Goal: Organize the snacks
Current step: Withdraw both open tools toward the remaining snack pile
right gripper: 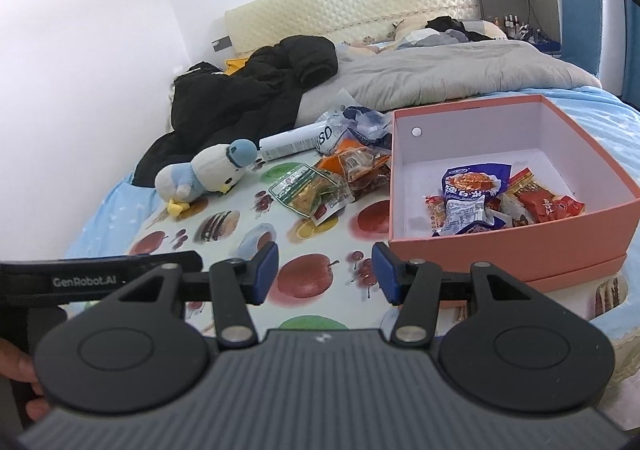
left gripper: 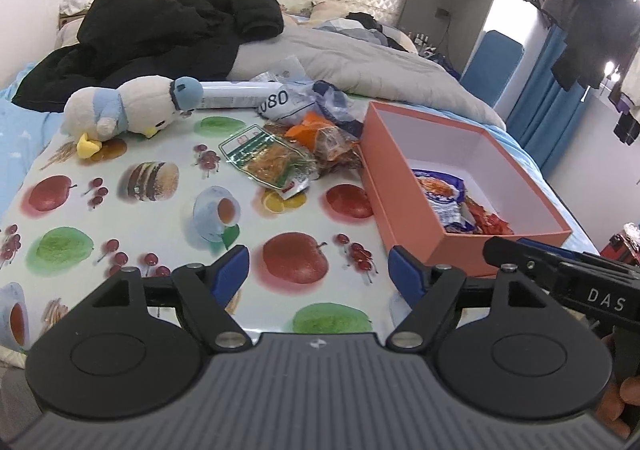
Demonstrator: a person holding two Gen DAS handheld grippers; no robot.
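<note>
An open salmon-pink box (left gripper: 404, 206) (right gripper: 500, 242) sits on a fruit-print cloth and holds several snack packets, among them a blue one (right gripper: 472, 190) (left gripper: 442, 194) and a red one (right gripper: 548, 204). Left of the box lies a loose heap: a green-edged packet (left gripper: 268, 160) (right gripper: 308, 192) and orange packets (left gripper: 326, 144) (right gripper: 356, 164). My left gripper (left gripper: 318, 276) is open and empty, low over the cloth short of the heap. My right gripper (right gripper: 324, 268) is also open and empty, just left of the box's near corner.
A blue-and-white plush bird (left gripper: 128, 110) (right gripper: 208, 172) lies left of the heap. Behind it are a white tube (left gripper: 236, 93) and a crumpled clear bag (left gripper: 312, 98). A black jacket (left gripper: 160, 34) and grey duvet (right gripper: 460, 74) cover the bed beyond.
</note>
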